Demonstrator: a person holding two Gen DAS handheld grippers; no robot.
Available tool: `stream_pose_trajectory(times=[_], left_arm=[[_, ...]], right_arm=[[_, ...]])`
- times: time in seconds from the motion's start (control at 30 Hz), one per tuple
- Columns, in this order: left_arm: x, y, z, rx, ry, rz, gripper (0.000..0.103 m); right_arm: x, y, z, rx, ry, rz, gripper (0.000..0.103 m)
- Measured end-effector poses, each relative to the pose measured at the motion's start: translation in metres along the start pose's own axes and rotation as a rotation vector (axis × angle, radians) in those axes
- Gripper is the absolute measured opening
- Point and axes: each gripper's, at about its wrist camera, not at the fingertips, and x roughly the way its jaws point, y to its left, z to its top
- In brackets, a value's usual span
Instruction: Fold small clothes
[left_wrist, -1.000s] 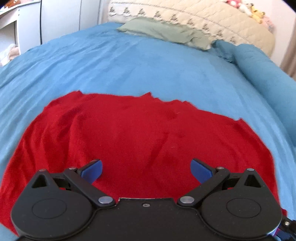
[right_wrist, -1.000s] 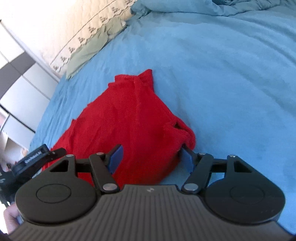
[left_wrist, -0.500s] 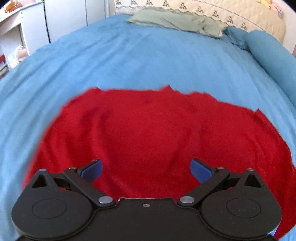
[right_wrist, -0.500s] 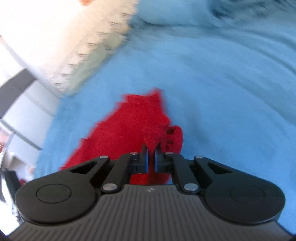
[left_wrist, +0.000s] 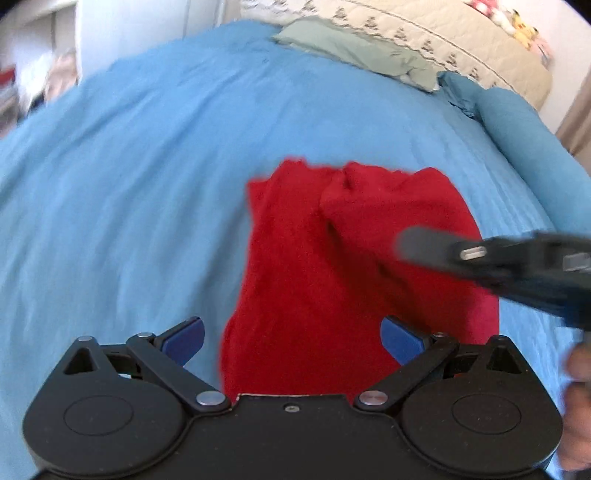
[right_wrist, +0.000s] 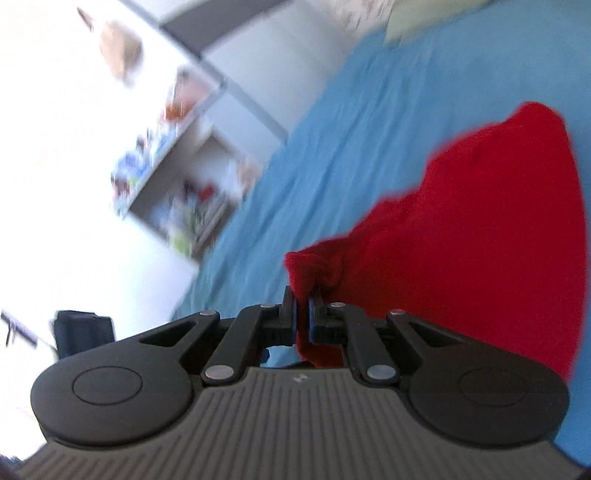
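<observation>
Right gripper tilted, crossing red garment, jaws clamped on its edge. Left gripper hovering, jaws spread, empty.

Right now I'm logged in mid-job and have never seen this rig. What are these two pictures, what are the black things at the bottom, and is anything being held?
There is no robot here: a person holds a set of tongs in each hand, and each carries a wide-angle camera looking along its fingers. In the left view, the left tongs hang open above a red garment lying on a blue bedspread. The blurred black shape reaching in from the right is the other tool. In the right view, the right tongs are shut on a bunched edge of the same garment. A green pillow lies at the far end of the bed.
</observation>
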Motion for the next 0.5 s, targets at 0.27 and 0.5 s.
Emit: stream_pose_trajectory(times=[0.27,0.5], left_arm=[[-0.012,0.005,-0.029,0.027,-0.016,-0.093,0.103],[-0.022,-0.006,-0.008,-0.023,-0.021,-0.203,0.101]], right_arm=[[0.038,-0.013,-0.026,-0.017,0.162,-0.091,0.054],[-0.009,0.025,0.038,-0.181,0.107,-0.233,0.088]])
